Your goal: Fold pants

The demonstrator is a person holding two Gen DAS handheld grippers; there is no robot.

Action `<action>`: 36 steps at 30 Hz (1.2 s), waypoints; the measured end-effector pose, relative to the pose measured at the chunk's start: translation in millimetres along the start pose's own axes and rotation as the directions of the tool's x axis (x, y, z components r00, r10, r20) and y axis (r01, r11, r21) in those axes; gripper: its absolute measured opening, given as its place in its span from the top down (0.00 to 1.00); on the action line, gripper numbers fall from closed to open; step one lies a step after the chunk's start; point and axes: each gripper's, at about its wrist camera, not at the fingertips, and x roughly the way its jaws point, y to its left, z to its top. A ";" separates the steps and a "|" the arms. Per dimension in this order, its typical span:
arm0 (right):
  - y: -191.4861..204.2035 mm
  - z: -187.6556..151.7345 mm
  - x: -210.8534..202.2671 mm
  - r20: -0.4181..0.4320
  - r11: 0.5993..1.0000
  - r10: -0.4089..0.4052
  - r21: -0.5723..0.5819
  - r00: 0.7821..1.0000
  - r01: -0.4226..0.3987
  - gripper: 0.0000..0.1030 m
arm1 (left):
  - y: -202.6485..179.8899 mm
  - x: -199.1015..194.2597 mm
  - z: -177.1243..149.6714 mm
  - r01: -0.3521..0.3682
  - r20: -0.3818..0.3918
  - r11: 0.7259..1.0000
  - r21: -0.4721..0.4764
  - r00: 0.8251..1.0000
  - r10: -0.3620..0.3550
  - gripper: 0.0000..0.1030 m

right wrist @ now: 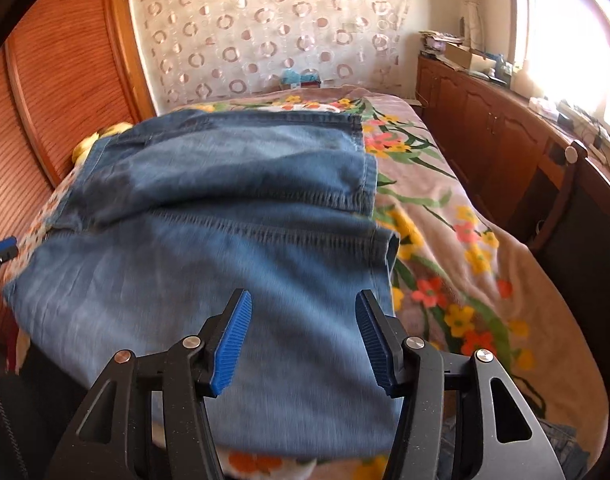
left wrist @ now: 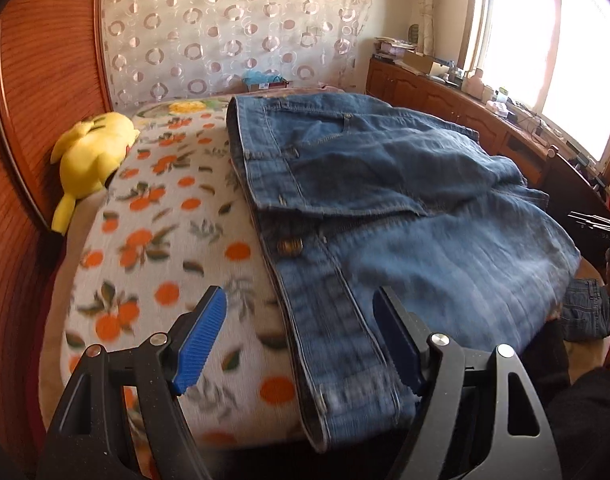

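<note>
Already the pants (left wrist: 405, 208) are folded once on the bed (left wrist: 177, 216); both hand-held grippers, left (left wrist: 301, 340) and right (right wrist: 303, 344), are held open and empty, so a second fold's edge must be gripped.

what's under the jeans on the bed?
The jeans lie on an orange-print blanket at the waistband side and a floral blanket at the hem side. Where the two blankets meet is covered by denim.

The near end of the jeans (left wrist: 385, 208) is smeared by motion blur in both views, so its weave cannot be read. The jeans hide most of the yellow plush toy (right wrist: 105, 132) in the right wrist view. Clutter on the cabinet (left wrist: 485, 92) is too small to identify.
</note>
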 end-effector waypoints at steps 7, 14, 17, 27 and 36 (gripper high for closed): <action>-5.1 -14.8 -6.9 -0.033 1.000 -0.002 -0.002 0.999 0.002 0.45 | -9.1 -11.2 -34.2 0.041 -0.010 0.999 -0.002 0.999 -0.041 0.31; -14.4 -21.3 -8.9 -0.062 1.000 -0.010 0.010 0.998 0.011 0.45 | -16.3 -13.8 -45.4 0.066 -0.031 0.998 0.013 0.997 -0.065 0.44; -16.8 -21.2 -8.5 -0.072 1.000 -0.007 0.008 0.997 0.008 0.45 | -16.2 -11.6 -48.8 0.064 -0.046 0.998 0.009 0.997 -0.064 0.45; -22.8 -18.8 -11.5 -0.108 1.000 0.015 -0.002 0.994 -0.015 0.45 | -17.8 -11.5 -44.4 0.106 -0.032 0.994 -0.014 0.994 -0.106 0.67; -41.1 -28.5 0.9 -0.188 0.999 0.042 0.020 0.981 -0.039 0.45 | -21.6 -11.1 -41.1 0.105 -0.020 0.994 -0.006 0.994 -0.105 0.78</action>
